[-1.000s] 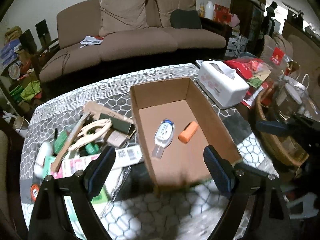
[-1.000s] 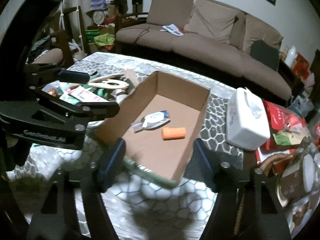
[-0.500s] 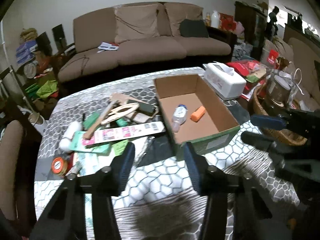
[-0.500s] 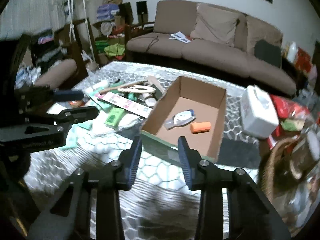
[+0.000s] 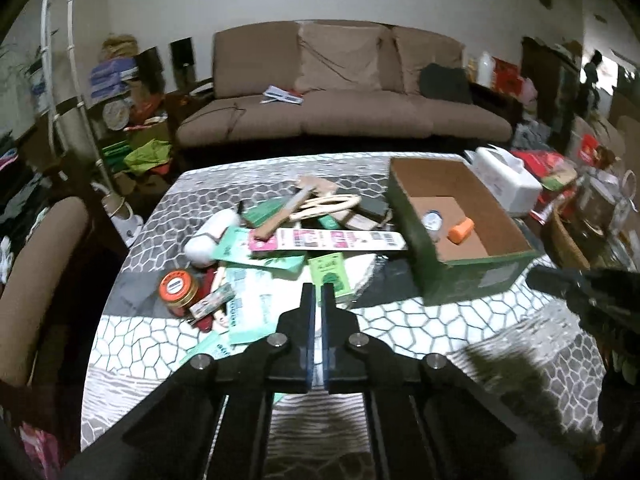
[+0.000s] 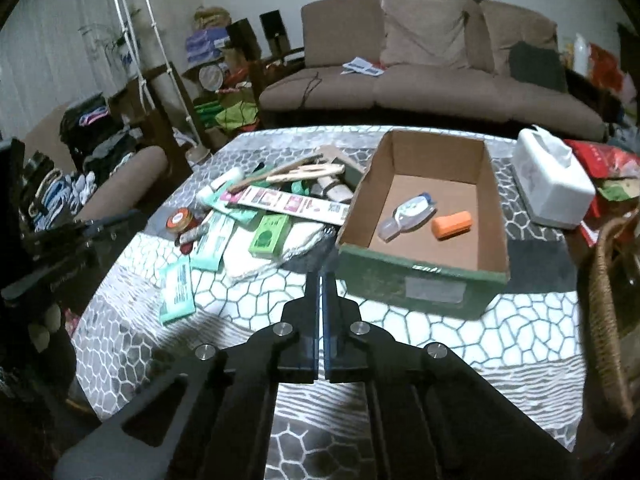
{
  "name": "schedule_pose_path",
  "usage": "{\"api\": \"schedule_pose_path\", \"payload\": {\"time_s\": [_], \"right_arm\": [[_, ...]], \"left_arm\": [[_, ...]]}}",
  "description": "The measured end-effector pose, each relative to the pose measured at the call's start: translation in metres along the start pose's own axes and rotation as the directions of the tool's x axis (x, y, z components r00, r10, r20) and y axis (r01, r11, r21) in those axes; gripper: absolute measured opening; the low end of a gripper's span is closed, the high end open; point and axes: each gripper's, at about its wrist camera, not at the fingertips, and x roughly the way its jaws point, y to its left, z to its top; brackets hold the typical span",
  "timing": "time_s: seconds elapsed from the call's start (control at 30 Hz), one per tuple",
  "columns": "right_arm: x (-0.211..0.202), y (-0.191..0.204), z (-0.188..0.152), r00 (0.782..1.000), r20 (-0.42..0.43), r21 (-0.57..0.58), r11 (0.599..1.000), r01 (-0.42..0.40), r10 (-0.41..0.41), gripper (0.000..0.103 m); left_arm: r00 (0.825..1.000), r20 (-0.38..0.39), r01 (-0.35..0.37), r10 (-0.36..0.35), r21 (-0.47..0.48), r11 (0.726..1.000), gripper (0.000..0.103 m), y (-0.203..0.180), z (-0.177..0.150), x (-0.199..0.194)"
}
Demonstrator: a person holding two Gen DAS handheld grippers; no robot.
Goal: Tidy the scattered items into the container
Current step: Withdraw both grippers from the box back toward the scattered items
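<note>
Open tabletop in front, clutter and box behind

The near tabletop (image 6: 500, 320) strip is bare; the item pile (image 6: 260, 216) blocks the left, the cardboard box (image 6: 420, 280) stands right of it, tissue box (image 6: 552, 188) and wicker basket (image 6: 604, 300) close the right edge.

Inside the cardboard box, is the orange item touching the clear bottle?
Apart. In the right wrist view, bare box floor shows between the orange item and the clear bottle in the cardboard box.

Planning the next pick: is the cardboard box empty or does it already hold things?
Not empty. The cardboard box holds a small clear bottle and an orange item, both lying on its floor.
</note>
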Motion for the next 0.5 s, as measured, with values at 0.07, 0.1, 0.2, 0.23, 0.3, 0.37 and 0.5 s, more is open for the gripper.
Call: {"api": "schedule_pose_path", "payload": {"time_s": [0.07,0.1,0.2,0.23,0.3,0.37,0.5], "right_arm": [[0.002,0.003,-0.006,1.000,0.001,-0.006,1.000,-0.007,0.007,0.001],[0.003,0.005,-0.010,1.000,-0.006,-0.013,1.000,-0.013,0.013,0.001],[0.010,0.011,-0.020,1.000,-0.026,-0.046,0.999,-0.018,0.016,0.001],[0.012,0.012,-0.023,0.999,-0.031,-0.053,0.998,-0.024,0.023,0.002],[0.015,0.015,-0.026,0.998,-0.039,-0.055,0.997,-0.050,0.048,0.005],[0.017,0.017,-0.026,0.996,-0.041,-0.049,0.995,-0.086,0.084,0.011],[0.017,0.029,-0.026,0.993,-0.018,-0.053,0.991,-0.120,0.119,0.023]], "left_arm": [[1.000,-0.004,0.000,0.000,-0.008,1.000,0.000,0.007,-0.007,0.002],[1.000,-0.011,0.003,-0.003,-0.002,1.000,0.000,0.010,-0.012,0.003],[0.999,-0.048,0.006,-0.007,-0.019,1.000,0.000,0.028,-0.028,0.006],[0.997,-0.070,0.009,-0.012,-0.038,0.999,0.000,0.036,-0.033,0.007],[0.997,-0.077,-0.003,-0.001,-0.051,0.999,0.000,0.047,-0.038,0.006],[0.997,-0.074,-0.034,0.031,-0.047,0.998,0.001,0.055,-0.040,0.005],[0.991,-0.136,-0.012,-0.006,-0.134,0.991,0.001,0.080,-0.044,0.015]]}}
